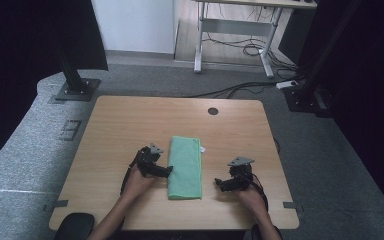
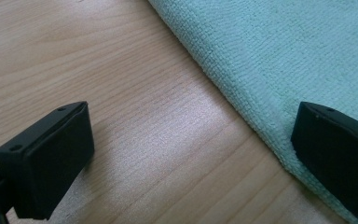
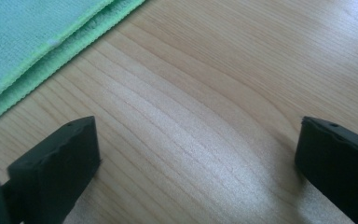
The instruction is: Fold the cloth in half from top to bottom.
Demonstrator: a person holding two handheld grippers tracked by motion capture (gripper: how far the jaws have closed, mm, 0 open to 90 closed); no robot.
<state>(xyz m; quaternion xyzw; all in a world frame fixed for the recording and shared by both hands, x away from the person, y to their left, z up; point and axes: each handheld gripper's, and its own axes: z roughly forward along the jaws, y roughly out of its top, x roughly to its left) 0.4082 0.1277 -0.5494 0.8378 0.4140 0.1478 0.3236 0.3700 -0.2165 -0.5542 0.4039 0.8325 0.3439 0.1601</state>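
Nearest the person's edge of the wooden table [image 1: 115, 125], two forearms enter from below, each hand holding a gripper low over the tabletop. The left gripper [image 1: 169, 171] sits at the left long edge of a folded green cloth [image 1: 185, 167], jaws pointing toward it. In the left gripper view [image 2: 193, 149] the jaws are spread wide: one black jaw stands over bare wood, the other over the cloth's edge, with the folded border running diagonally between them. Nothing is gripped between the jaws. Whether the jaw over the cloth [image 2: 279, 56] touches the fabric cannot be told.

The right gripper [image 1: 219, 184] lies to the right of the cloth, near its lower right corner but apart from it, jaws pointing toward the cloth. In the right gripper view [image 3: 198, 158] its jaws are likewise spread wide, both over bare wood, holding nothing. The cloth [image 3: 32, 42] shows at the upper left of that view, with two stacked layers visible along its edge and a small white speck on the border.

The cloth rests flat at the middle of the table, slightly toward the near side, folded into a narrow upright rectangle. A small white tag [image 1: 202, 149] projects from its right edge near the far corner.

Farther off, a round dark cable hole [image 1: 213, 111] sits near the far edge of the tabletop. Beyond the table lies grey carpet [image 1: 25, 145], then a white desk frame [image 1: 232, 30] with loose cables [image 1: 252, 50] on the floor beneath it
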